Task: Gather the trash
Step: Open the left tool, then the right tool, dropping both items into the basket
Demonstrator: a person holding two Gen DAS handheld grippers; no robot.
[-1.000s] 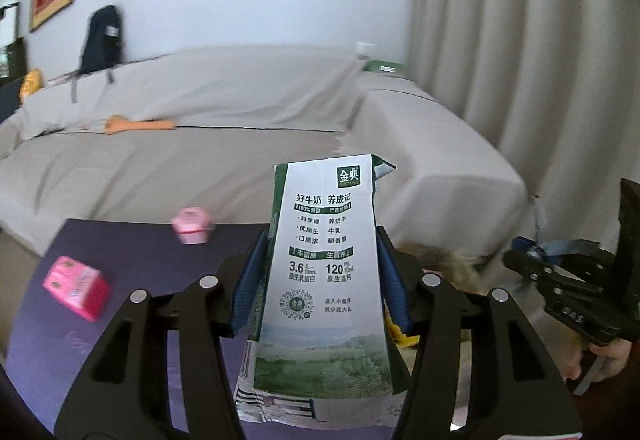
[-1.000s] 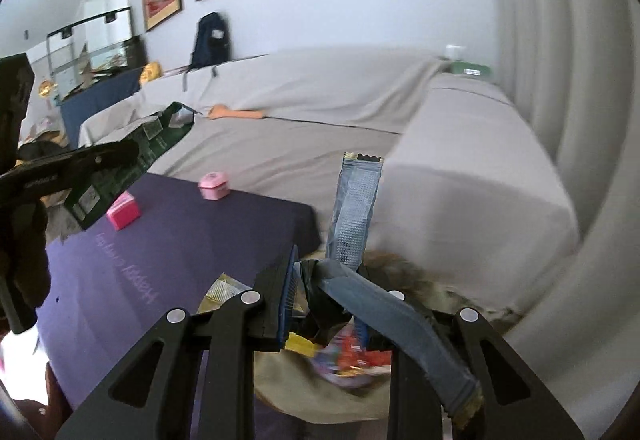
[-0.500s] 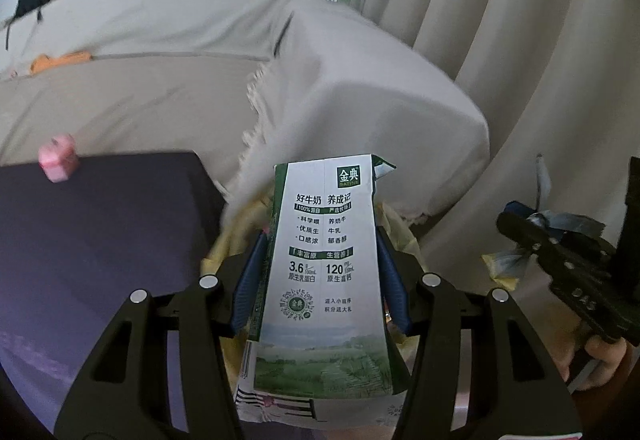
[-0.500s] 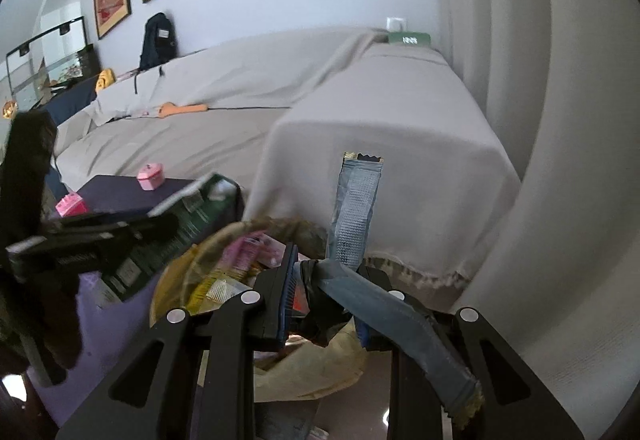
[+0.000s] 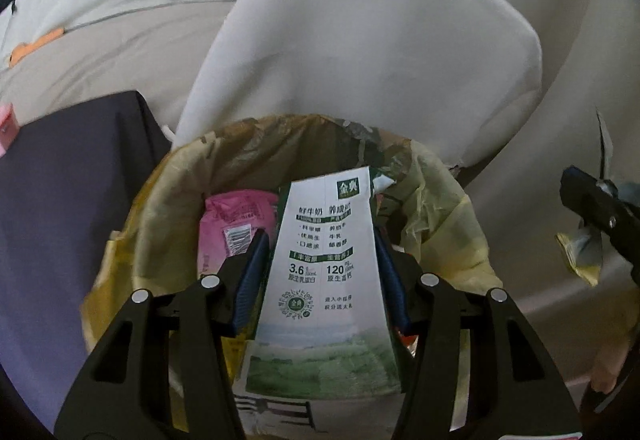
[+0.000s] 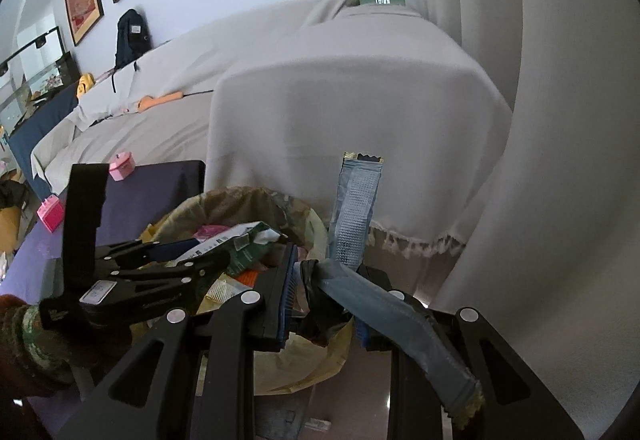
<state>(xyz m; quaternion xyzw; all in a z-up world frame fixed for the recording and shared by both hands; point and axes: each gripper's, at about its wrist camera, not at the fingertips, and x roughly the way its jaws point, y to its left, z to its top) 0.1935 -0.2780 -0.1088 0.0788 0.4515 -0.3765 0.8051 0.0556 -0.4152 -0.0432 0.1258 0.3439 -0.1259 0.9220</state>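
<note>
One milk carton (image 5: 324, 272), one bin (image 5: 448, 176)

Soft, even daylight fills both views, brightest on the pale curtain (image 6: 560, 120) from 1 to 4 o'clock. Shadows are faint. Fisheye bending and black vignetting crowd the corners; edges blur slightly, centres stay sharp.

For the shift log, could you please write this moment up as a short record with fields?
left claw: shut on milk carton, held over the bin opening
right claw: shut on blue-grey wrapper, beside the bin's rim
trash bin: yellowish liner, holds a pink packet and other wrappers
dark table: left of the bin, small pink boxes on it
behind bin: covered sofa
</note>
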